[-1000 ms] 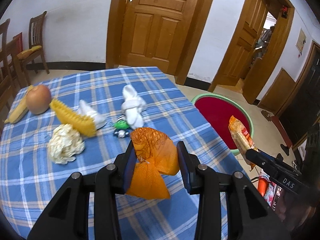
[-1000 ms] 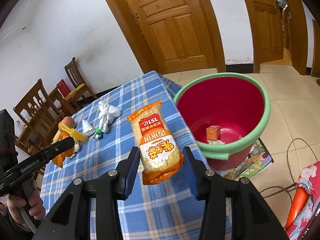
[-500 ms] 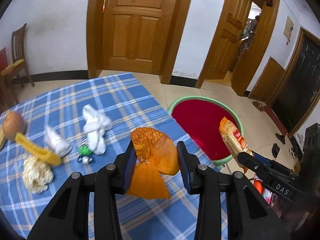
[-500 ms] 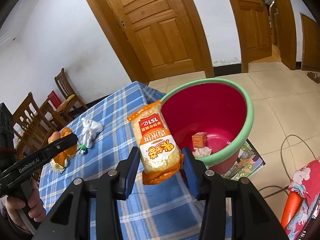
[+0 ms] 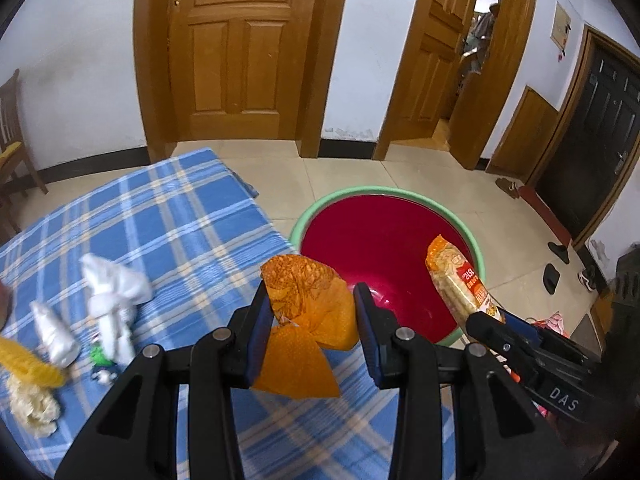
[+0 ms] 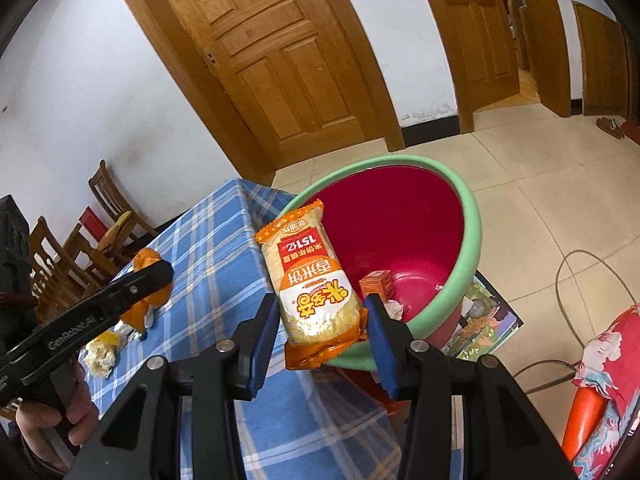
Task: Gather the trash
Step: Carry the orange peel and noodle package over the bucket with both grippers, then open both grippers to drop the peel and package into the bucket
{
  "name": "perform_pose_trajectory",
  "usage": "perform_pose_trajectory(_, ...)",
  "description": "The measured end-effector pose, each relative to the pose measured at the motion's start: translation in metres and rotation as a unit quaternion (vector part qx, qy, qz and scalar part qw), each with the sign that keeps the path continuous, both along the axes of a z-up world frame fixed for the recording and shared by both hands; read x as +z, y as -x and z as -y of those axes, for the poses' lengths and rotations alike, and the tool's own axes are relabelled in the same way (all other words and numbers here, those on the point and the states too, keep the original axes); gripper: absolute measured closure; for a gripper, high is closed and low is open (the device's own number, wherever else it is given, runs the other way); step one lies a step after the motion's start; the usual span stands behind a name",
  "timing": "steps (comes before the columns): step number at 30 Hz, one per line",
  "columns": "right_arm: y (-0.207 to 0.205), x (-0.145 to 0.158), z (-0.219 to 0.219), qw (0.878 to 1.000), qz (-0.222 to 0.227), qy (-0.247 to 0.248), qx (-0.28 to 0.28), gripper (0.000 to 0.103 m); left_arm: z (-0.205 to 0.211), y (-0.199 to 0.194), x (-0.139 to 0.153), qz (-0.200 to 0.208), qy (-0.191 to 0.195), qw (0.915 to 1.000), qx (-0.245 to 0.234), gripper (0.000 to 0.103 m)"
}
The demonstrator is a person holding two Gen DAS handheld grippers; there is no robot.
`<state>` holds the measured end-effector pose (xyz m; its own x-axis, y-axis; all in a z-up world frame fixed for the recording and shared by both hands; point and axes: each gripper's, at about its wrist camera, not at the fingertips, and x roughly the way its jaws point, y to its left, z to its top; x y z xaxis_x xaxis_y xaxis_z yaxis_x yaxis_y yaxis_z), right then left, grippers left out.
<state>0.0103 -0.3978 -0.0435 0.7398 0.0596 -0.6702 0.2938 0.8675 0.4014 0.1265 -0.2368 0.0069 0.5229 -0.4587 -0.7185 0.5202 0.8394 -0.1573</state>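
done: a small box is seen in the red tub | now: orange bag pinched by left gripper, snack pack pinched by right gripper — neither dropped in yet | left: white wads on the table

Glossy crinkled plastic on the orange wrapper, pinched between matt black plastic fingers with blue rubbery pads. The rice cracker pack shines too, smooth film. The tub is glossy red plastic under a matt green rim. Woven checked cloth covers the tabletop. Doors are varnished wood, floor smooth tile.
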Motion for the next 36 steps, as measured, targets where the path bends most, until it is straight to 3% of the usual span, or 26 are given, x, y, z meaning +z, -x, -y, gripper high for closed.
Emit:
perform_pose_trajectory(12, -0.005, -0.017, 0.033, 0.998, -0.026, 0.003, -0.050, 0.056, 0.055, -0.020, -0.034, -0.024, -0.020, 0.9983, -0.048, 0.061)
perform_pose_trajectory(16, -0.007, -0.018, 0.040, 0.998, -0.028, 0.006, -0.062, 0.054, 0.062, -0.021, -0.037, -0.028, -0.026, 0.9982, -0.046, 0.053)
perform_pose_trajectory(21, -0.008, -0.020, 0.045, 0.998, -0.024, -0.005, -0.066, 0.049, 0.058, -0.023, -0.037, -0.029, -0.028, 0.9986, -0.034, 0.044)
perform_pose_trajectory(36, 0.003, -0.007, 0.035, 0.998, -0.001, -0.005, -0.063, 0.038, 0.027, -0.017, -0.023, -0.033, -0.008, 0.9994, -0.005, 0.042)
